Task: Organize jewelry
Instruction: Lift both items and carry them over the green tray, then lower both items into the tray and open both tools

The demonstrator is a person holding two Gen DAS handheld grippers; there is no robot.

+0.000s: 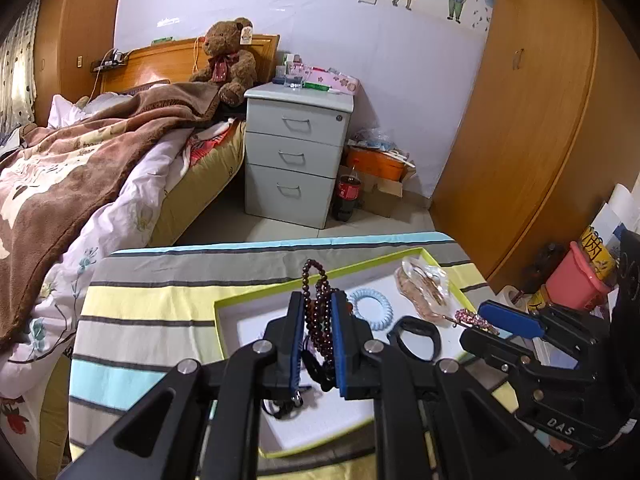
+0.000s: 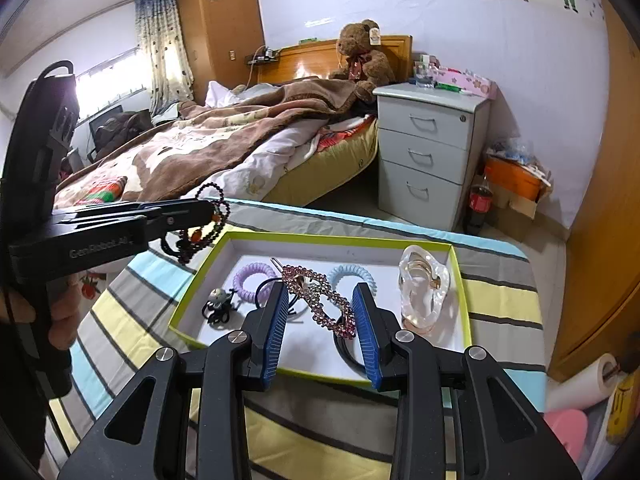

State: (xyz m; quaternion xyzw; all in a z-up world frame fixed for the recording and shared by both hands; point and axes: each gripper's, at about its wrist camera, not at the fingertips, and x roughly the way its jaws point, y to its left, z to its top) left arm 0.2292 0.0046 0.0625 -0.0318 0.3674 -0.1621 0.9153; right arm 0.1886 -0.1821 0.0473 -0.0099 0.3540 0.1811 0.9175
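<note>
A string of dark red beads (image 1: 318,312) is clamped between the fingers of the left gripper (image 1: 316,300), with loops standing above the tips and more strands hanging below. In the right wrist view the beads (image 2: 208,216) are seen held above the striped cloth (image 2: 280,216), just beside the left edge of the box. A pink rhinestone hair clip (image 2: 320,296) is gripped between the fingers of the right gripper (image 2: 322,294), which are set partly apart around it, above the white box with a green rim (image 2: 460,280). Inside the box are found a purple coil hair tie (image 2: 250,278), a light blue coil hair tie (image 2: 354,276), a small black claw clip (image 2: 218,308), a clear claw clip (image 2: 424,284) and a black band (image 1: 414,336). The counter is covered by the striped cloth.
</note>
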